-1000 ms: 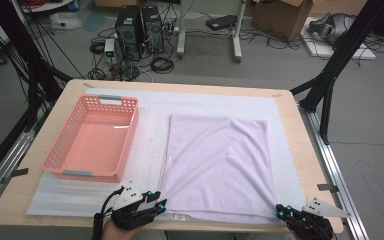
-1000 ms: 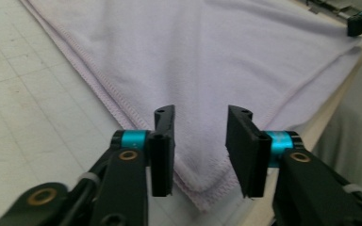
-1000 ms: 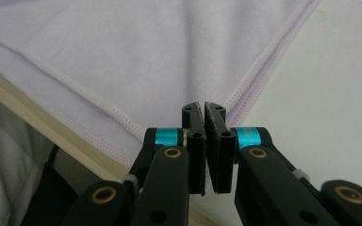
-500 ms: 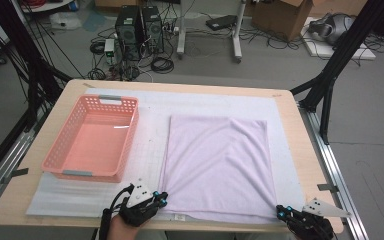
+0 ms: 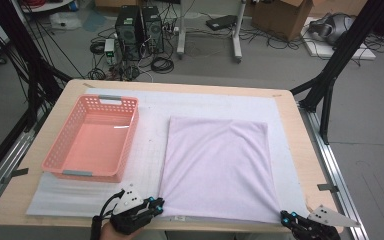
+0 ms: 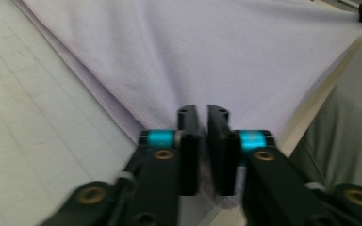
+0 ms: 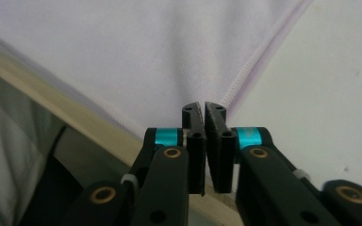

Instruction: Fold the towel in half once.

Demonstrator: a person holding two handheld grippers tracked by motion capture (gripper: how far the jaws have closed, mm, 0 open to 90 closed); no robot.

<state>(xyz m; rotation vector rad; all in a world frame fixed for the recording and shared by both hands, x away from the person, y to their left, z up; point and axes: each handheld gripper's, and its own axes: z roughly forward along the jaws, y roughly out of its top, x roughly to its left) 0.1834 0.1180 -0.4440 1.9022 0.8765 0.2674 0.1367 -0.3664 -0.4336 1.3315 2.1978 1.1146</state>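
A lavender towel (image 5: 217, 165) lies flat on a white foam mat (image 5: 150, 145). My left gripper (image 5: 157, 202) is at the towel's near left corner. In the left gripper view its jaws (image 6: 202, 110) have just been opening and stand a small gap apart, with the towel (image 6: 193, 47) corner bunched loosely between them. My right gripper (image 5: 286, 216) is at the near right corner. In the right gripper view its jaws (image 7: 203, 106) have just been easing apart but show only a thin slit, still pinching the towel (image 7: 122, 47) corner where the hem meets them.
A pink plastic basket (image 5: 92, 172) stands on the mat's left half. The wooden table edge (image 5: 300, 130) runs close beside the towel at the right and along the front by both grippers. Black frame legs, cables and computers are on the floor beyond the table.
The left gripper's tips have edged slightly right, up to the towel's corner. The right gripper and the towel lie as before.
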